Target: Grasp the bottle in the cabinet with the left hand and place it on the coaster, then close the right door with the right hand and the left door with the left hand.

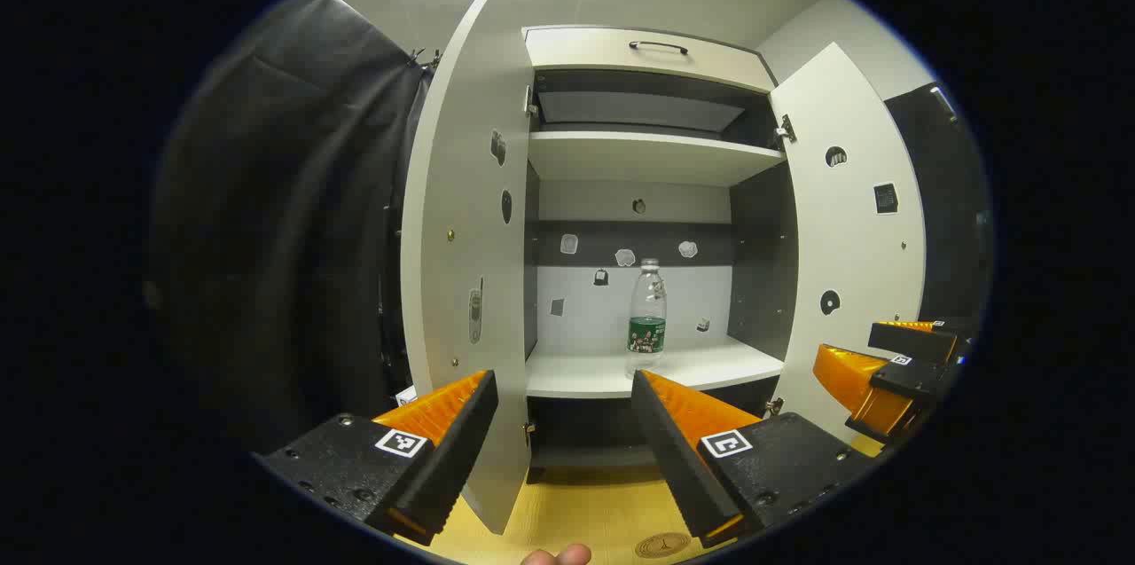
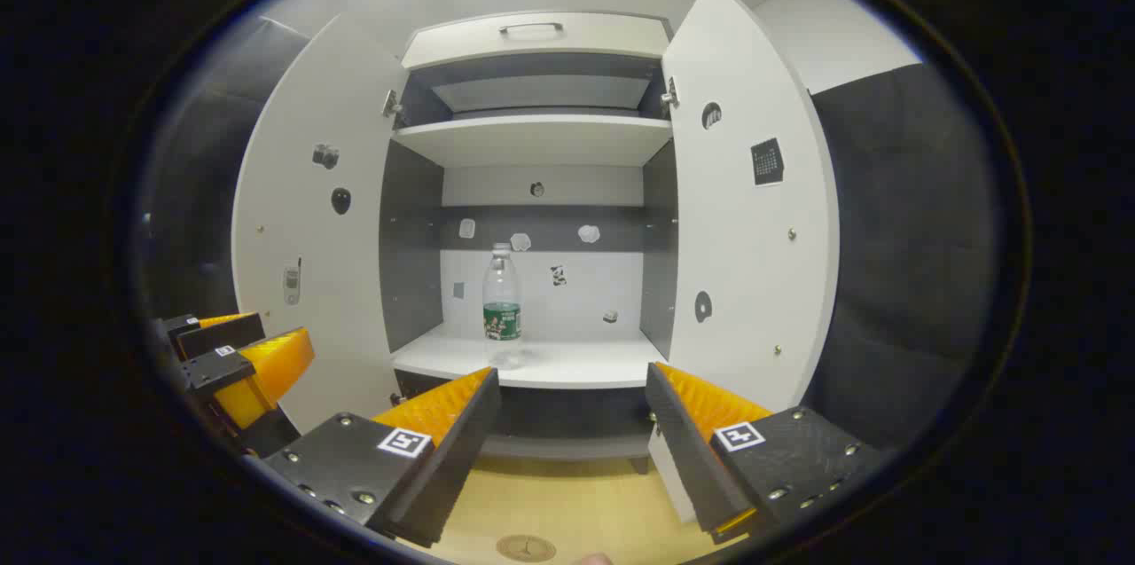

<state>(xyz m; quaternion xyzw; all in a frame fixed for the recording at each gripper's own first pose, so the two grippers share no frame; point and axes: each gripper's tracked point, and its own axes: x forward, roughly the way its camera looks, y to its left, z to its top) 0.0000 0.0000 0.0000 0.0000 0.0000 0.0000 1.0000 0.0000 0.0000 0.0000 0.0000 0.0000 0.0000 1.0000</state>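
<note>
Black cloth hangs on both sides of the booth, and between the two drapes I have a white cabinet (image 1: 647,157) standing on a yellow wooden tabletop (image 1: 585,512). Both of its doors are swung out toward me: the left door (image 1: 465,219) and the right door (image 1: 851,228) in the left gripper view, with small stickers dotted over their inner faces and over the back panel.

On the lower shelf (image 1: 656,367) a clear plastic bottle (image 1: 648,317) with a green label stands upright, touching nothing else. In the right gripper view I see the same bottle (image 2: 502,303) left of the middle of that shelf (image 2: 541,361), well back from its front edge.

My left gripper (image 1: 563,396) is held in front of the cabinet with its fingers spread wide and nothing between them; the bottle appears just above the tip of its right finger, farther off. My right gripper (image 2: 572,396) is likewise wide apart and empty, aimed at the open cabinet. In the left gripper view the right gripper (image 1: 887,370) sits low at the right, beside the right door.

A round brown coaster (image 1: 662,545) lies on the tabletop close to me, below the left gripper's fingers, and I see it again in the right gripper view (image 2: 526,547). A fingertip (image 1: 557,556) pokes in at the bottom edge next to it.
</note>
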